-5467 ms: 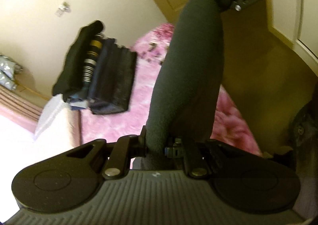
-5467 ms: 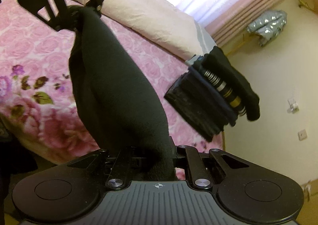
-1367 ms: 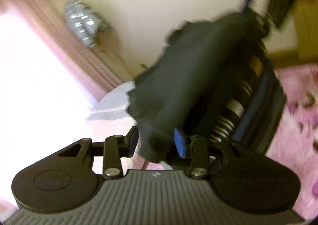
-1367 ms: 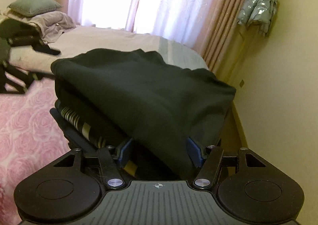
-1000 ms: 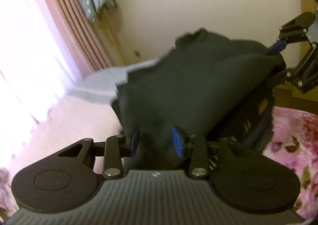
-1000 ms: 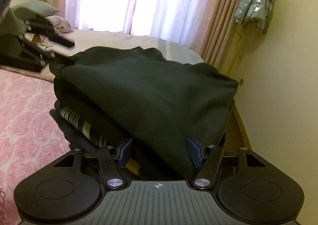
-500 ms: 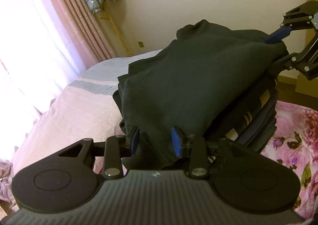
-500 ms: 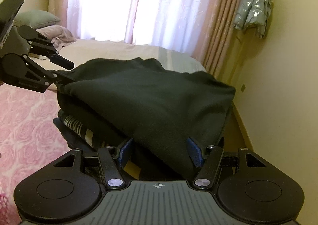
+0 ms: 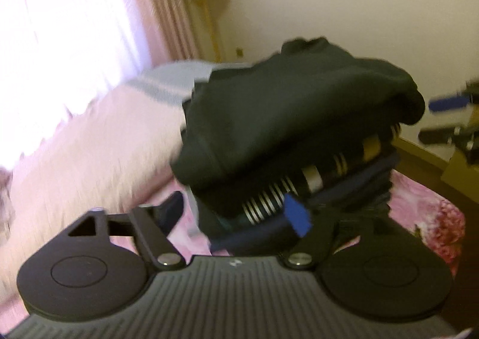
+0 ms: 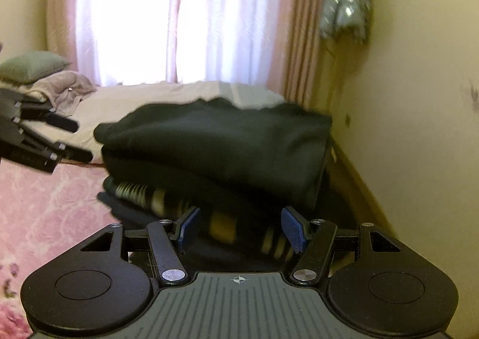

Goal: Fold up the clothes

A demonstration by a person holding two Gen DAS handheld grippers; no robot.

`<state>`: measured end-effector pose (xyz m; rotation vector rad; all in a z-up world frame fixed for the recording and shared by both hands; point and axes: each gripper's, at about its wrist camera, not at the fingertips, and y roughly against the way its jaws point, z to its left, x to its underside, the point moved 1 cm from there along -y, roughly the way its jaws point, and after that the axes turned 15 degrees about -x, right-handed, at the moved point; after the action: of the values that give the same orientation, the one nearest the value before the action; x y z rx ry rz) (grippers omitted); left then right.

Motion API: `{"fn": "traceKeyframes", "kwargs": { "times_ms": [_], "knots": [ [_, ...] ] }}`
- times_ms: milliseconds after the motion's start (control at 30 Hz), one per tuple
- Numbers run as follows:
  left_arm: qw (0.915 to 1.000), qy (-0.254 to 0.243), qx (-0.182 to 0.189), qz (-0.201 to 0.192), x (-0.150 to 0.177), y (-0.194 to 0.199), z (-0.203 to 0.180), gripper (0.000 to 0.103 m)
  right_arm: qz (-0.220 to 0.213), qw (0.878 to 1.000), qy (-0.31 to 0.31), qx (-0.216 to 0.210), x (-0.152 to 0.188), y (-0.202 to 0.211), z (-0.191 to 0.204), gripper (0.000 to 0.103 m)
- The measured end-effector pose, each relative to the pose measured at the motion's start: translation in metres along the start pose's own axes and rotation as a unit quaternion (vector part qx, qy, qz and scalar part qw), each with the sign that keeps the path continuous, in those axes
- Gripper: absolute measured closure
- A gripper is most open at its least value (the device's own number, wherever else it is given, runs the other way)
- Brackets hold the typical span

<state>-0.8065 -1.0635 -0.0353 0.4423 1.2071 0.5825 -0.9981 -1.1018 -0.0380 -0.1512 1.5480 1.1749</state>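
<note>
Both claws stand released, the left claw (image 9: 236, 213) having just spread its jaws off the black top (image 10: 221, 144), the right claw (image 10: 241, 229) empty too, because the folded top now crowns the pile (image 9: 314, 189) on the bed (image 10: 45, 210).

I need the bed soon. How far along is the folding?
Done: the black top lies folded on the pile of clothes on the pink bedspread. In hand: nothing. The left tongs have just been opening and grip nothing; the right tongs stand open, clear of the cloth. Left: no unfolded clothes show in these views, though blur hides some of the bed.
</note>
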Motion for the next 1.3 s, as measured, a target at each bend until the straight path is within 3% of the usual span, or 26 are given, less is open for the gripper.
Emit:
{"fn": "traceKeyframes", "kwargs": {
  "times_ms": [33, 67, 100, 200, 300, 500, 700, 900, 1300],
  "knots": [
    [0.9999, 0.010, 0.003, 0.010, 0.006, 0.003, -0.003, 0.016, 0.005, 1.000, -0.021, 0.001, 0.006, -0.001, 0.001, 0.036],
    [0.9997, 0.017, 0.004, 0.019, 0.011, 0.006, -0.006, 0.009, 0.010, 0.999, -0.043, 0.002, 0.011, -0.002, 0.002, 0.012],
    [0.9993, 0.023, 0.004, 0.029, 0.016, 0.007, -0.009, 0.004, 0.008, 0.998, -0.068, 0.004, 0.017, -0.002, 0.002, 0.000],
    [0.9970, 0.041, 0.005, 0.065, 0.029, 0.008, -0.018, 0.002, 0.027, 0.991, -0.134, -0.007, 0.030, -0.003, 0.002, 0.001],
    [0.9951, 0.063, -0.001, 0.075, 0.037, 0.013, -0.018, 0.002, 0.041, 0.989, -0.143, -0.008, 0.037, -0.002, 0.007, 0.001],
    [0.9927, 0.105, 0.007, 0.058, 0.047, 0.032, -0.004, 0.002, 0.033, 0.986, -0.162, 0.028, 0.046, 0.018, 0.020, 0.001],
    [0.9948, 0.093, 0.041, 0.000, 0.056, 0.069, 0.009, 0.002, 0.008, 0.982, -0.176, 0.073, 0.048, 0.046, 0.055, 0.001],
    [0.9938, 0.100, 0.042, 0.027, 0.079, 0.095, 0.028, 0.002, -0.006, 0.980, -0.164, 0.111, 0.046, 0.070, 0.102, 0.001],
    [0.9949, 0.097, 0.023, 0.017, 0.112, 0.126, 0.032, 0.002, -0.030, 0.981, -0.150, 0.117, 0.065, 0.098, 0.154, 0.001]
  ]
}}
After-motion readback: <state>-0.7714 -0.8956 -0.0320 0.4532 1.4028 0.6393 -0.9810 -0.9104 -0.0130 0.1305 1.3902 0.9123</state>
